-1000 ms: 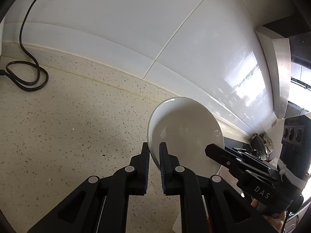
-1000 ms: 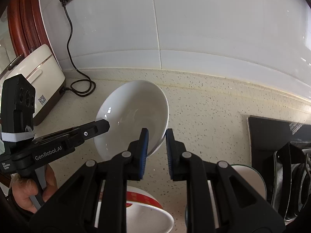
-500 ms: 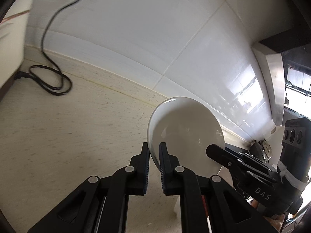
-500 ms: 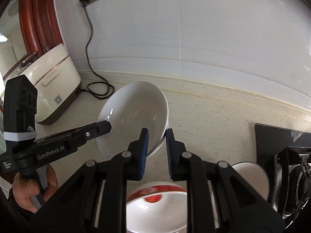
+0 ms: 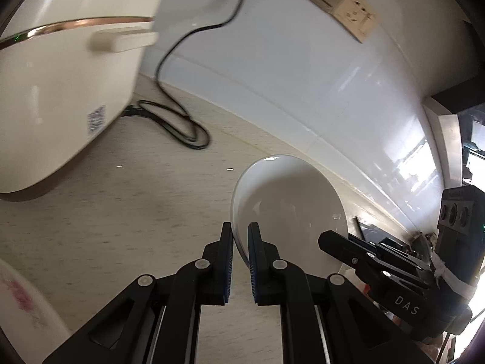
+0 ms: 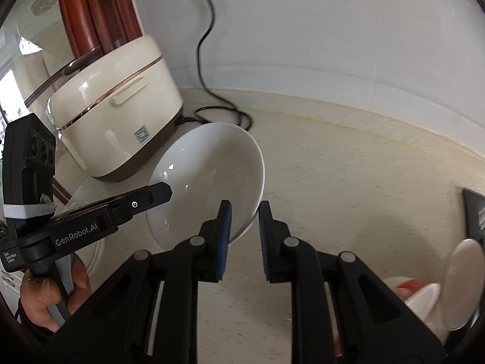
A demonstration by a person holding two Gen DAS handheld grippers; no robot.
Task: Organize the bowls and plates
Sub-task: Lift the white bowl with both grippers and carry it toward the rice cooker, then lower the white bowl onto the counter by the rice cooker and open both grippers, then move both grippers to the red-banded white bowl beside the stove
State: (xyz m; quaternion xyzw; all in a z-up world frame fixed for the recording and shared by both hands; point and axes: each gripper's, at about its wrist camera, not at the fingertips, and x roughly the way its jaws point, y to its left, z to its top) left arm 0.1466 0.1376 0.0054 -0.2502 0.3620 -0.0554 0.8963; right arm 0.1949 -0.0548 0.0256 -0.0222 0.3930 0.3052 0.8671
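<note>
A plain white bowl [image 5: 288, 209] hangs tilted over the speckled counter [image 5: 136, 212], gripped from both sides. My left gripper [image 5: 241, 242] is shut on its left rim, one pad inside and one outside. My right gripper [image 6: 244, 221] is shut on the opposite rim of the same bowl [image 6: 209, 173]. In the right wrist view, the left gripper [image 6: 165, 192] reaches the bowl from the left, with a person's hand [image 6: 39, 300] on its handle. In the left wrist view, the right gripper [image 5: 326, 239] comes in from the right.
A cream rice cooker [image 6: 115, 115] stands at the left against the white tiled wall, and its black cable [image 5: 182, 127] lies coiled on the counter below a wall socket [image 5: 342, 9]. A red-printed bowl [image 6: 418, 297] and a black hob [image 6: 476, 212] are at the right. A blurred dish edge [image 5: 24, 303] shows at lower left.
Both grippers have carried the bowl leftward along the counter. The rice cooker has come close into both views, and the red-printed bowl has slid off to the right.
</note>
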